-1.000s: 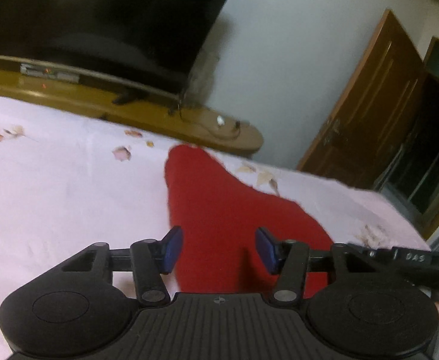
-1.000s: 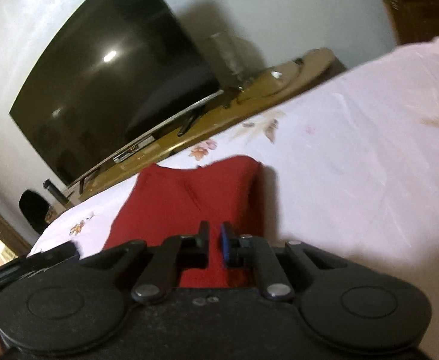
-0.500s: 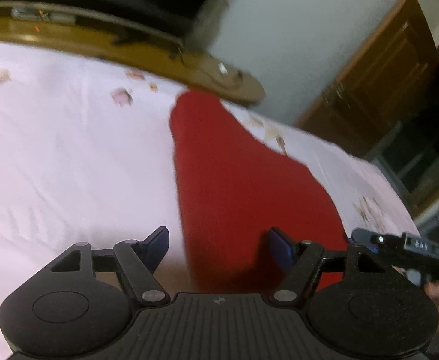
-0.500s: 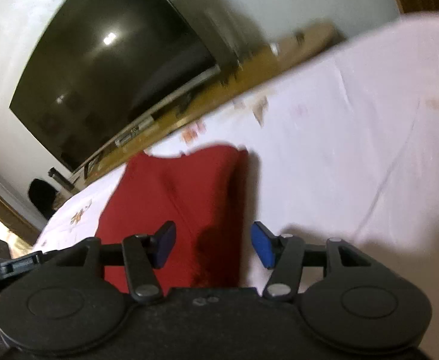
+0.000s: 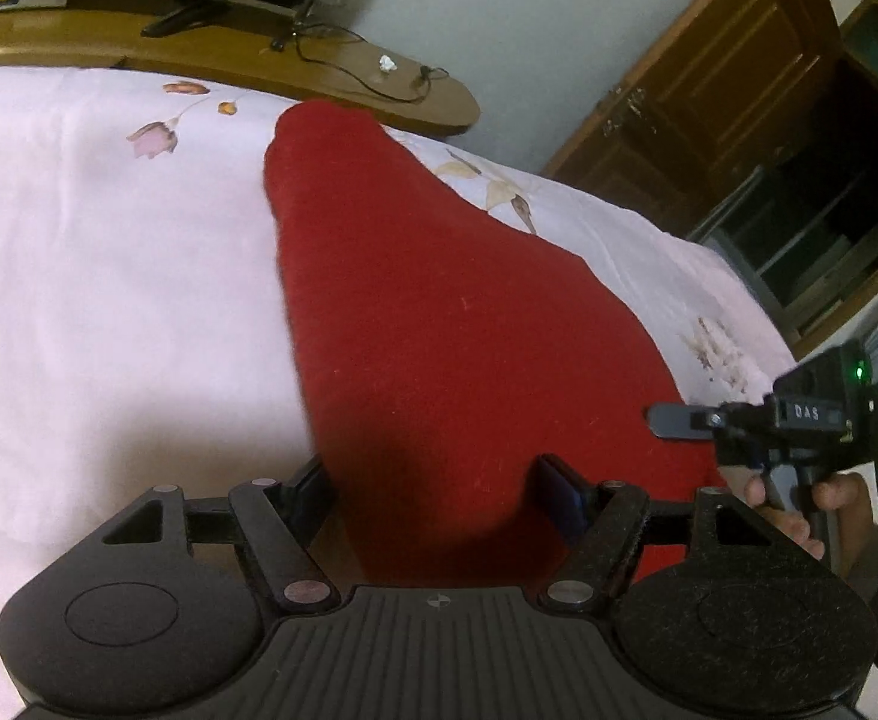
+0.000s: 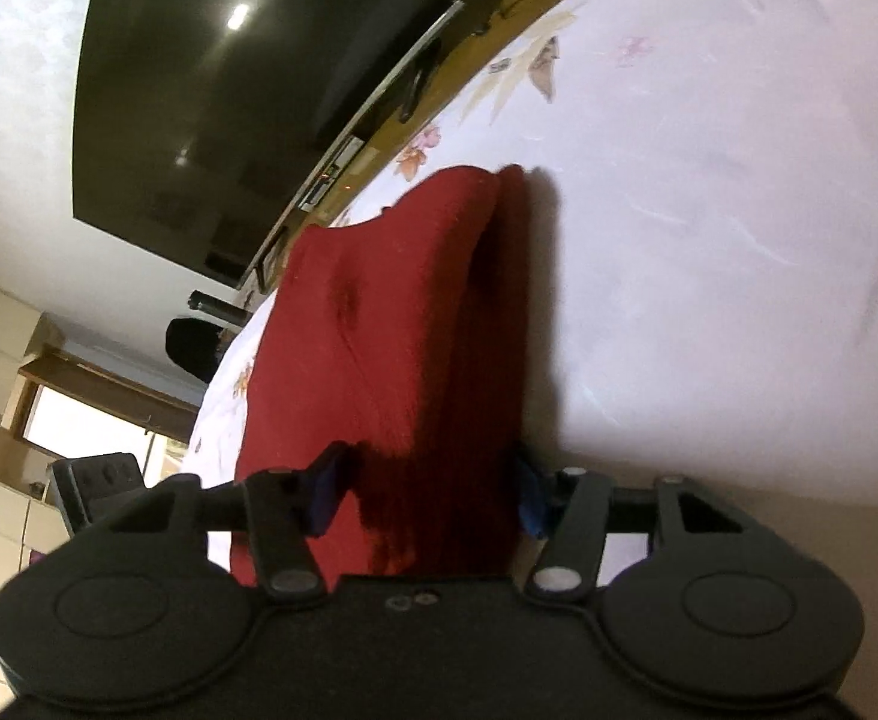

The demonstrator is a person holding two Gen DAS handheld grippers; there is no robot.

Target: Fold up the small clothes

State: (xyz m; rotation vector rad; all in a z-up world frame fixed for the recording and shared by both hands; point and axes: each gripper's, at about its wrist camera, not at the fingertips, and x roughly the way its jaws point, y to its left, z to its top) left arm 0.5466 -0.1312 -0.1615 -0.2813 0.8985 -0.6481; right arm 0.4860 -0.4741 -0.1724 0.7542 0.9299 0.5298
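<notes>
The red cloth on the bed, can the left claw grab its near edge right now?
Probably yes. The left claw is open right over the near edge of the red cloth, one finger on each side of that edge, and nothing lies between them on the pink bedsheet. It isn't pinching yet.

A bed under a pale pink flowered sheet [image 5: 109, 276] fills the room's middle. Beyond it a long wooden cabinet [image 5: 343, 81] carries a large dark television [image 6: 247, 84] against a white wall [image 5: 529, 30]. A brown wooden door [image 5: 715, 96] stands at the right.
</notes>
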